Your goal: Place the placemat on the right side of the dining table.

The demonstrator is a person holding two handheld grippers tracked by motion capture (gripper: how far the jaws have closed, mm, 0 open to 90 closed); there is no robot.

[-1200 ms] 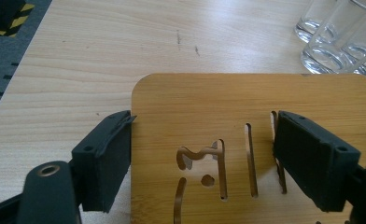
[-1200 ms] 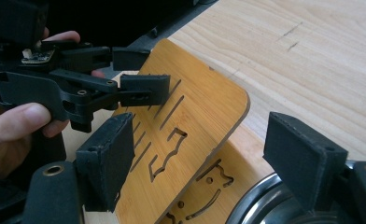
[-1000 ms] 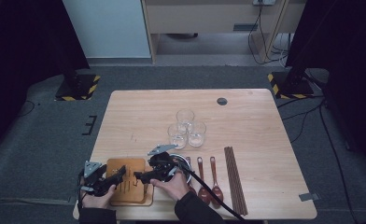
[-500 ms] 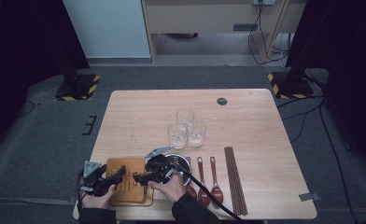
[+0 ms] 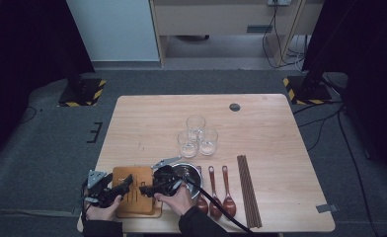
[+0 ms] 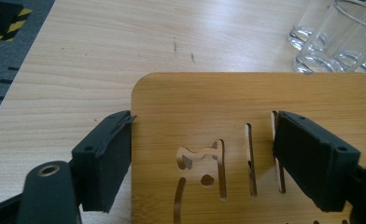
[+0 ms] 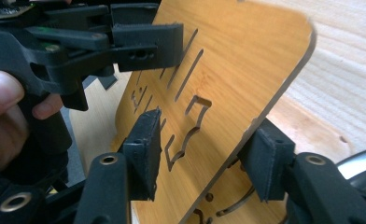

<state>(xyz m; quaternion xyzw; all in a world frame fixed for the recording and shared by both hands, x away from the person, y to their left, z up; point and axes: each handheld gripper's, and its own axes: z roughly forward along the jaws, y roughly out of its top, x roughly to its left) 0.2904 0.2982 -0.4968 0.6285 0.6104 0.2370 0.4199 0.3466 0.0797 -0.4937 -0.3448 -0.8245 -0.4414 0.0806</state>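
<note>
Even light on the tabletop, dark surroundings; gripper views sharp, soft-shadowed.

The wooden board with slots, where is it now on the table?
In the high view the wooden board lies at the table's near left corner, left of the metal bowl.

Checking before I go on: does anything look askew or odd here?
Nothing stands out. The slotted wooden board lies square at the table's near edge; glasses upright, spoons and chopsticks in neat rows.
</note>
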